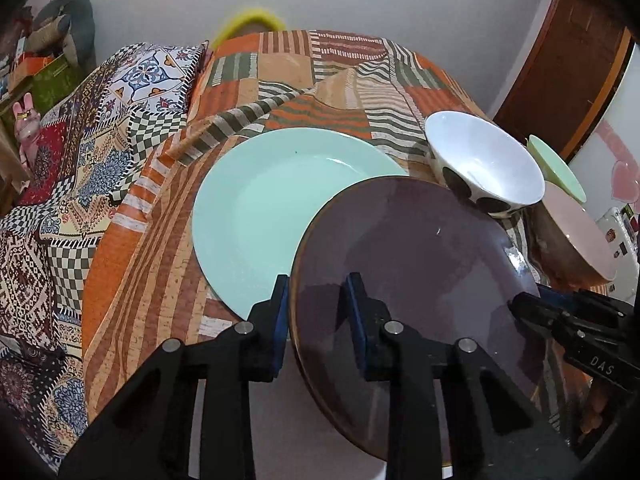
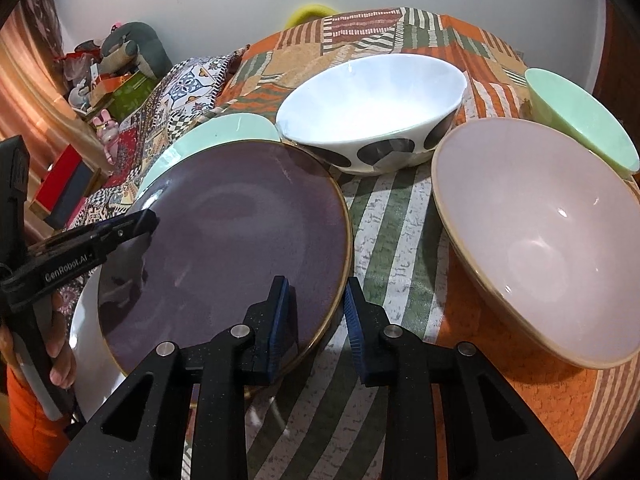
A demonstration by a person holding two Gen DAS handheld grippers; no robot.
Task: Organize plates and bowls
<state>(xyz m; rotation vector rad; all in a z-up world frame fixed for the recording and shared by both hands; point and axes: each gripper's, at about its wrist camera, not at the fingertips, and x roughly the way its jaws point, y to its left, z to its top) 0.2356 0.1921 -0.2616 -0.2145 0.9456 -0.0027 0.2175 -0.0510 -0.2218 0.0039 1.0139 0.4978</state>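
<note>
Nearest the cameras, both grippers pinched the one purple plate by opposite edges: the left gripper clamped its left rim, one finger on top and one beneath, while the right gripper clamped its right rim the same way. The plate's near edge ran behind the fingers and was hidden, and its underside could not be seen; it sat tilted, its face turned up toward the cameras. Beneath its near left part a white plate showed only as a sliver. Past it lay one mint plate flat on the patterned surface, partly covered by the purple one. Just right of the purple plate stood a pink bowl, cut off at its lower edge. Farther back stood a white bowl with dark spots, and farthest right a mint bowl, half hidden behind the pink: three plates, three bowls
</note>
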